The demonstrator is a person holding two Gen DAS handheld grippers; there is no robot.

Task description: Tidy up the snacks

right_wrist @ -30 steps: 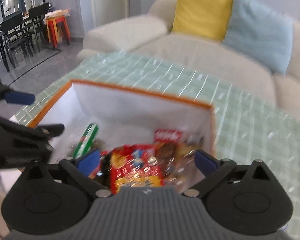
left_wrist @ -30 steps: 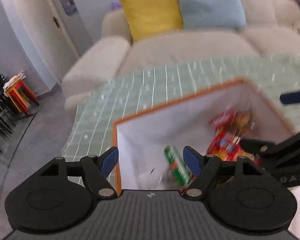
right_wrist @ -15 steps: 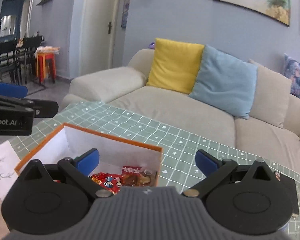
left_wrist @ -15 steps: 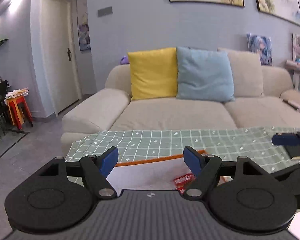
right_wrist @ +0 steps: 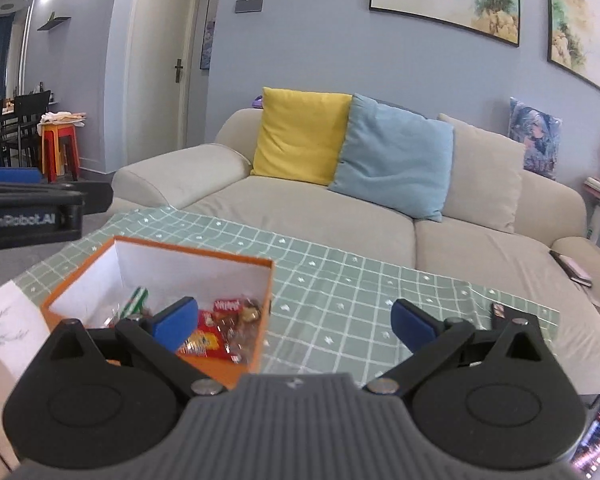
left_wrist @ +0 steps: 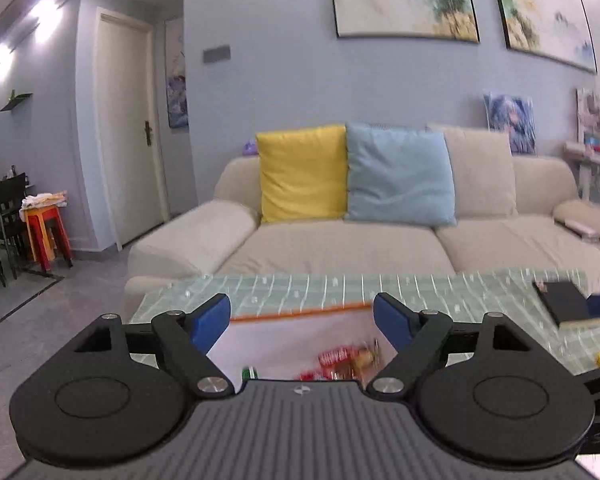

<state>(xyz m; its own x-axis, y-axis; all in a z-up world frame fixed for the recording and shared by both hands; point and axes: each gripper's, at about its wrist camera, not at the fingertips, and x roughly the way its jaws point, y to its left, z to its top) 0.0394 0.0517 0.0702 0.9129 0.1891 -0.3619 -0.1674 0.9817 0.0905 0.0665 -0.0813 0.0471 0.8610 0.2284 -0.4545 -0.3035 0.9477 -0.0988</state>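
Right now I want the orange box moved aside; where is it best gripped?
Pinch the orange box by its right wall, coming from above. The top is open, the thin rim stands upright, and snacks lie low inside, so one finger probably fits each side.

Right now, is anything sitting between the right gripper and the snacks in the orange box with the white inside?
Nothing visible blocks it. The right gripper is open and empty above the green checked tablecloth; the orange box is open-topped, snacks exposed. The left gripper hovers off to the left, apart.
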